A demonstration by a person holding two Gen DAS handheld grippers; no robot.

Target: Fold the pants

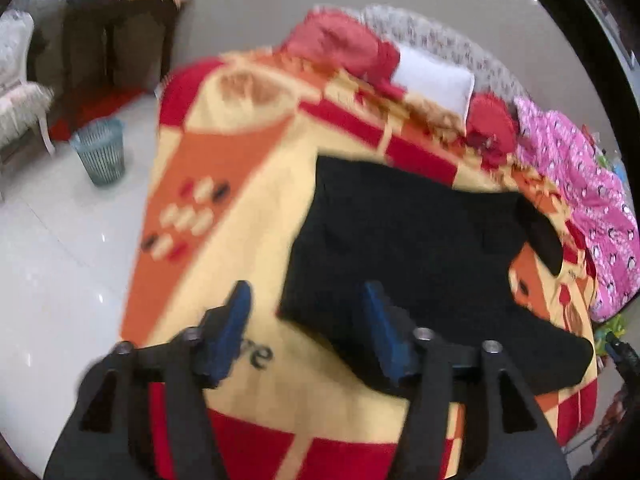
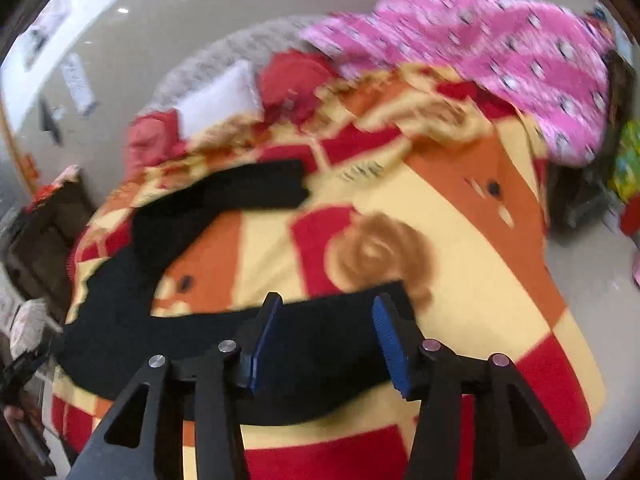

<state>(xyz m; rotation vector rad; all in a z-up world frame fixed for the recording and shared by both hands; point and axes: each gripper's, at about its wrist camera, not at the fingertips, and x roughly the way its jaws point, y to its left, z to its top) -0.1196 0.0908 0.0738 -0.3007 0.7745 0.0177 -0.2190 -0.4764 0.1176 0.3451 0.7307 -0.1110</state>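
Patterned blanket [image 1: 248,240] on bed, black pants [image 1: 400,248] spread, both grippers' fingers apart, empty.

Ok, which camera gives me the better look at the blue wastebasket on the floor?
The left wrist view. There the blue wastebasket stands in plain sight on the pale floor, beside the bed and near a white chair. The right wrist view looks across the bed toward the pink quilt and shows no wastebasket at all.

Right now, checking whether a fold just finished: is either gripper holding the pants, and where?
Nothing is held. The left gripper and right gripper are open above the black pants.
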